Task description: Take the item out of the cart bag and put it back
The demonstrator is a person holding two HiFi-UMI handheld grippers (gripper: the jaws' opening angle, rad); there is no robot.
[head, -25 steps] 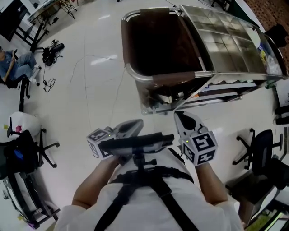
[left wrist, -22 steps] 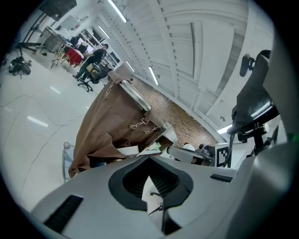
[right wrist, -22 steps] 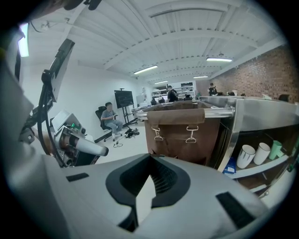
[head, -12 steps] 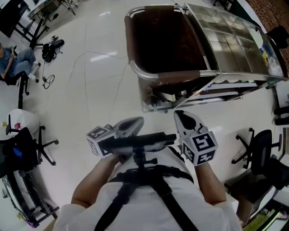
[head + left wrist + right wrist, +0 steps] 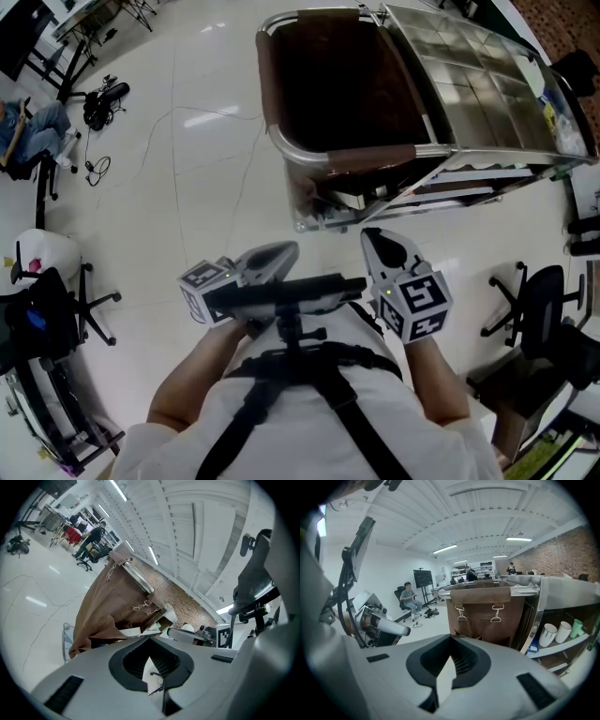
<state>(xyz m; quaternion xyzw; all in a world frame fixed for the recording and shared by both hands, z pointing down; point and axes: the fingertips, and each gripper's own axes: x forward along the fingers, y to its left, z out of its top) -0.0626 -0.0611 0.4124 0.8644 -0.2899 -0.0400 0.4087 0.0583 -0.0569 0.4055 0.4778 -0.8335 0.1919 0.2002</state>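
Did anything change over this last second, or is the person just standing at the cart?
Nothing visibly moved, and nothing was taken or let go. The left gripper and right gripper stay shut and empty near the chest, short of the cart bag, which is untouched. Only the head view drifted slightly.

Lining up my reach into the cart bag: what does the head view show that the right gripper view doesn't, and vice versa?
Head view only: the open inside of the cart bag, too dark to show any item. Right gripper view only: two metal clasps on the bag's front, and cups on the cart's shelf. Both: the brown bag hanging from the cart's steel rail.
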